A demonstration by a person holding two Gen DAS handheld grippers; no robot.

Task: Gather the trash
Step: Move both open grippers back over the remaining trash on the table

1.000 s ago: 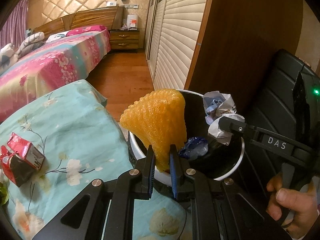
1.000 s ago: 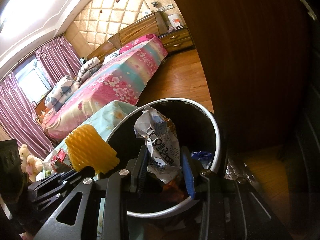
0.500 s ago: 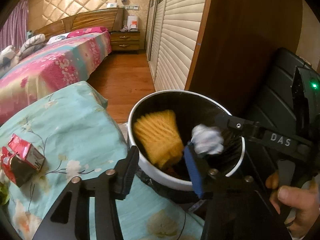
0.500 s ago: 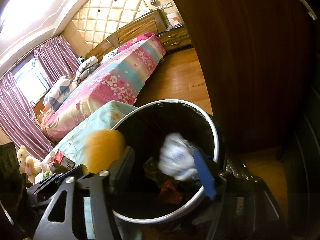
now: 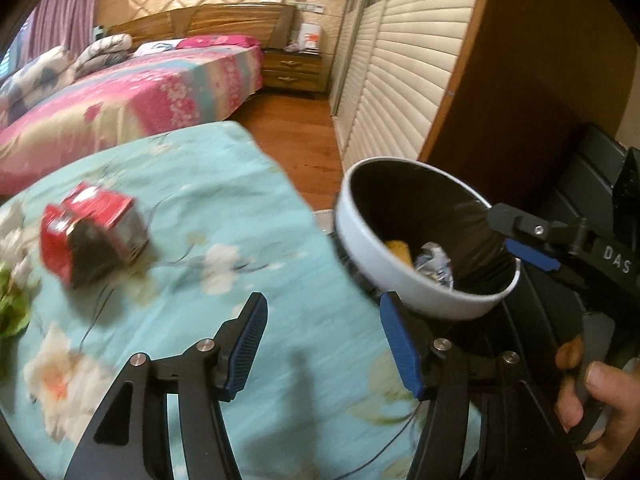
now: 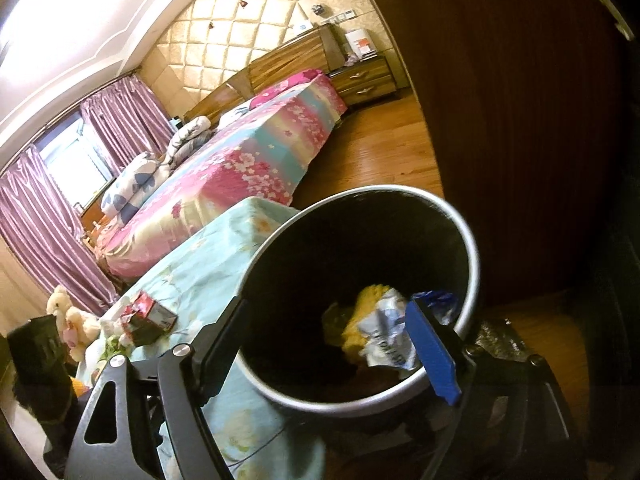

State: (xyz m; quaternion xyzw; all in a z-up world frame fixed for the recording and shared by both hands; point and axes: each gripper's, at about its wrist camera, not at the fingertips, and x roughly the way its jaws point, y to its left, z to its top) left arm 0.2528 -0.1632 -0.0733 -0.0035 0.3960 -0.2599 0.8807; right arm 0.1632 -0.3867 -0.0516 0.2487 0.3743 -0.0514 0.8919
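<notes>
Both tools (image 5: 322, 338) (image 6: 328, 344) opening, empty

Carton (image 5: 93, 232) on cloth (image 5: 224, 184), left of bin (image 5: 404, 276)

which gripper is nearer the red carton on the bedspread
Left. The left gripper, jaws opening and empty, hangs over the bedspread just right of the red carton. The right gripper, also opening, is over the bin, farther away.

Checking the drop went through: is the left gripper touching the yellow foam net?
Apart. In the left wrist view the opening left gripper is empty above the floral cloth, while the yellow foam net lies inside the white bin.
</notes>
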